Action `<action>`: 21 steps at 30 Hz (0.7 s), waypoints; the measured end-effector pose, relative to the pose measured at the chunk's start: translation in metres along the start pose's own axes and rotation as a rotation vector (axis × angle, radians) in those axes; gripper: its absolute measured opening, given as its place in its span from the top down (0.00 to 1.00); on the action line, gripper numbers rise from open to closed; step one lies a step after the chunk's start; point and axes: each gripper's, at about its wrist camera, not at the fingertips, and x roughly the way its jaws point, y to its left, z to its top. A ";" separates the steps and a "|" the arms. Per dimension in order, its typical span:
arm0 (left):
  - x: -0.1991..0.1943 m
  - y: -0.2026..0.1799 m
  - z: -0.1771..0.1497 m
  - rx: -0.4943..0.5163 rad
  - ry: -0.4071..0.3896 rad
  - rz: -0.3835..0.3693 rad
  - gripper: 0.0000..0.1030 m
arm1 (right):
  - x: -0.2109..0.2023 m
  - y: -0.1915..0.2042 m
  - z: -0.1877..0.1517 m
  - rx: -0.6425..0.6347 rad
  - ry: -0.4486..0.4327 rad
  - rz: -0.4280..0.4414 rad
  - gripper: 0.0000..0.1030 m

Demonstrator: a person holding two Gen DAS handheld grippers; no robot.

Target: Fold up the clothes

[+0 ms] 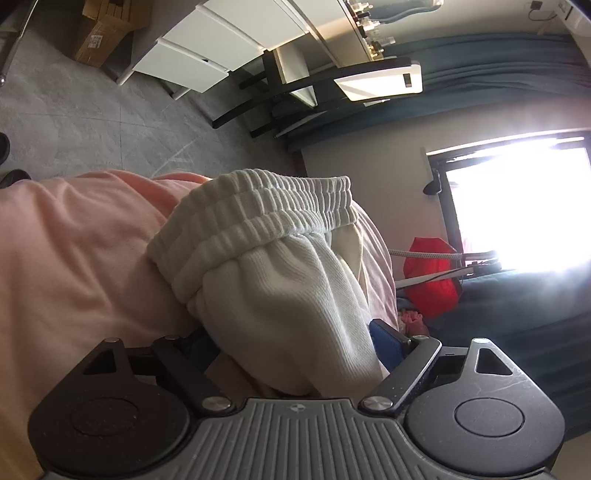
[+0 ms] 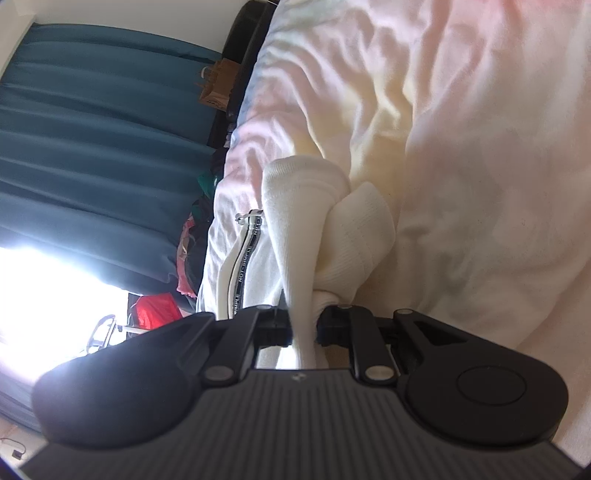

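A white ribbed knit garment (image 1: 280, 280) with an elastic waistband (image 1: 258, 218) bulges between the fingers of my left gripper (image 1: 295, 350). The fingers stand apart around the bunched cloth and hold it above the pink bedsheet (image 1: 74, 258). In the right wrist view the same white garment (image 2: 314, 229) is pinched in my right gripper (image 2: 303, 328), whose jaws are closed tight on a thin fold. A white drawstring with black lettering (image 2: 243, 258) hangs beside it over the pale sheet (image 2: 480, 147).
A grey floor (image 1: 74, 122), white drawers (image 1: 207, 48) and a black-framed chair (image 1: 295, 92) lie beyond the bed. Teal curtains (image 2: 92, 129), a bright window (image 1: 524, 206) and a red bag (image 1: 432, 280) are at the side. A cardboard box (image 1: 99, 33) sits on the floor.
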 end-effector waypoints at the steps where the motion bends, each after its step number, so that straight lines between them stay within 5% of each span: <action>1: 0.007 -0.005 0.001 0.047 -0.007 0.046 0.18 | 0.002 0.000 0.000 0.005 -0.006 -0.002 0.85; 5: 0.015 -0.023 0.000 0.175 -0.083 0.167 0.51 | 0.010 0.003 0.000 -0.020 -0.023 -0.025 0.86; 7: 0.005 -0.029 0.004 0.217 -0.130 0.122 0.80 | 0.013 0.004 0.002 -0.026 -0.025 -0.029 0.86; 8: -0.002 -0.033 0.006 0.235 -0.159 0.079 0.83 | 0.013 0.003 0.003 -0.025 -0.025 -0.026 0.86; 12: -0.029 -0.058 0.004 0.276 -0.255 -0.017 0.87 | 0.010 -0.003 0.006 -0.009 -0.019 -0.012 0.86; 15: -0.033 -0.070 -0.006 0.410 -0.276 0.050 0.86 | 0.010 -0.009 0.008 0.013 -0.008 -0.007 0.86; 19: -0.004 -0.068 -0.028 0.696 -0.206 0.269 0.84 | 0.013 -0.004 0.009 -0.055 0.009 -0.007 0.83; 21: 0.002 -0.061 -0.037 0.800 -0.193 0.287 0.80 | 0.018 -0.010 0.011 -0.054 0.033 -0.006 0.74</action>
